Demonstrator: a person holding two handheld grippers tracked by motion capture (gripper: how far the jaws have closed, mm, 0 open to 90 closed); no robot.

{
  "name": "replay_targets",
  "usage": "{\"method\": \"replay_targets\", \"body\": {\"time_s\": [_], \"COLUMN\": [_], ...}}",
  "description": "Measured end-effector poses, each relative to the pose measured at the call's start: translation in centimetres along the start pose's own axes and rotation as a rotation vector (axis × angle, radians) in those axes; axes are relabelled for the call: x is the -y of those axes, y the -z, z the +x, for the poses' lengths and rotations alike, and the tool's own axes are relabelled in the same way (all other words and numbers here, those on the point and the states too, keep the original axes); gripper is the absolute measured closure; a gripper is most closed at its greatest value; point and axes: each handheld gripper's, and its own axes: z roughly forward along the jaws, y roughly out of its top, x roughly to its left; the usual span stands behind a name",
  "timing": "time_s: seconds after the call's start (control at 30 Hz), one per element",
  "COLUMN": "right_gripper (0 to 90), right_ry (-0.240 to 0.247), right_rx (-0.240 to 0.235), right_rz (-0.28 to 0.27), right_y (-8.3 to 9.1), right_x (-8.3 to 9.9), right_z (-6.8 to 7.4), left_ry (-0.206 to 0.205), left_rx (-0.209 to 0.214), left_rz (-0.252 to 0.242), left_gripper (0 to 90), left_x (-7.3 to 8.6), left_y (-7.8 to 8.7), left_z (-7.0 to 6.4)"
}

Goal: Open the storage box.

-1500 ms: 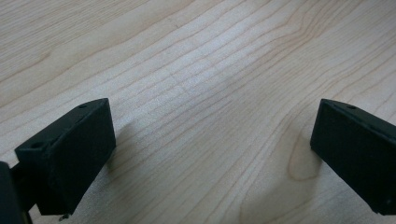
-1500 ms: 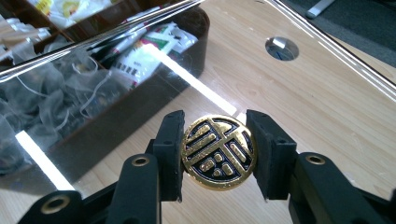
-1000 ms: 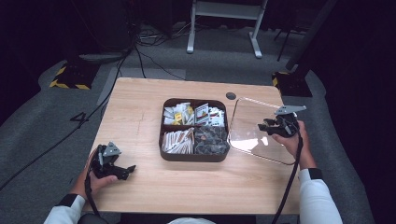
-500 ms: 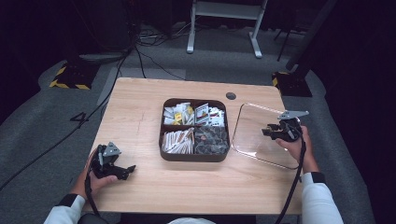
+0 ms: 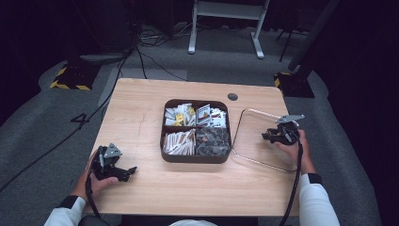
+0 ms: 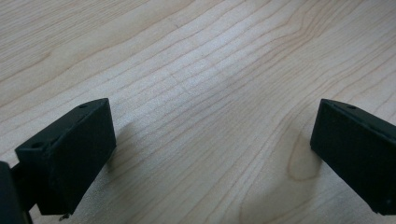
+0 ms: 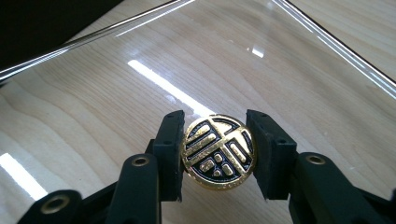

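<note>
Over the clear glassy lid [image 7: 289, 70], our right gripper [image 7: 215, 156] clamped a round gold-and-black knob [image 7: 218, 151]; left gripper [image 6: 210, 154] gaped above woodgrain.

Both grippers, left gripper [image 5: 123, 171] and right gripper [image 5: 270, 136], are black with blocky fingers [image 7: 169, 154], brass-ringed screw holes, grey three-cornered top plates and trailing black cables, held by a person in white sleeves with dark cuffs.
</note>
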Motion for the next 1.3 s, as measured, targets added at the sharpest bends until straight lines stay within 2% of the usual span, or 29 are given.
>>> {"method": "replay_targets", "body": {"time_s": [0.33, 0.6, 0.63, 0.67, 0.7, 0.73, 0.83, 0.9, 1.03, 1.3], "right_gripper": [58.9, 58.0, 52.7, 52.7, 48.6, 48.6, 42.1, 37.2, 34.7, 30.1], "right_ry": [0.009, -0.023, -0.047, -0.047, -0.073, -0.073, -0.082, -0.089, -0.092, -0.089], "right_rx": [-0.001, -0.009, -0.022, -0.022, -0.018, -0.018, -0.029, -0.021, -0.021, -0.026], "right_rz": [0.026, 0.007, -0.025, -0.025, -0.061, -0.061, -0.064, -0.062, -0.062, -0.100], "right_y": [-1.8, -2.0, -1.8, -1.8, -1.2, -1.2, -0.9, -1.0, -1.2, -0.8], "right_x": [0.6, 0.8, 0.8, 0.8, 0.7, 0.7, 0.7, 0.7, 0.6, -0.3], "right_z": [0.1, -0.1, -0.2, -0.2, -0.3, -0.3, -0.3, -0.3, -0.1, 0.8], "left_ry": [0.000, -0.001, -0.001, -0.001, -0.001, -0.001, -0.003, -0.003, -0.003, -0.003], "left_rx": [0.000, 0.000, 0.000, 0.000, 0.000, 0.000, 0.002, 0.002, 0.001, 0.001], "left_rz": [0.000, 0.000, 0.000, 0.000, 0.000, 0.000, 0.001, 0.000, 0.000, 0.000], "left_gripper": [0.4, 0.4, 0.3, 0.3, 0.3, 0.3, 0.3, 0.3, 0.3, 0.3], "left_x": [0.0, 0.0, 0.0, 0.0, 0.0, 0.0, 0.0, 0.0, 0.0, 0.0], "left_y": [0.0, 0.0, 0.0, 0.0, 0.0, 0.0, 0.0, 0.0, 0.0, 0.0], "left_z": [0.0, 0.0, 0.0, 0.0, 0.0, 0.0, 0.0, 0.0, 0.0, 0.0]}}
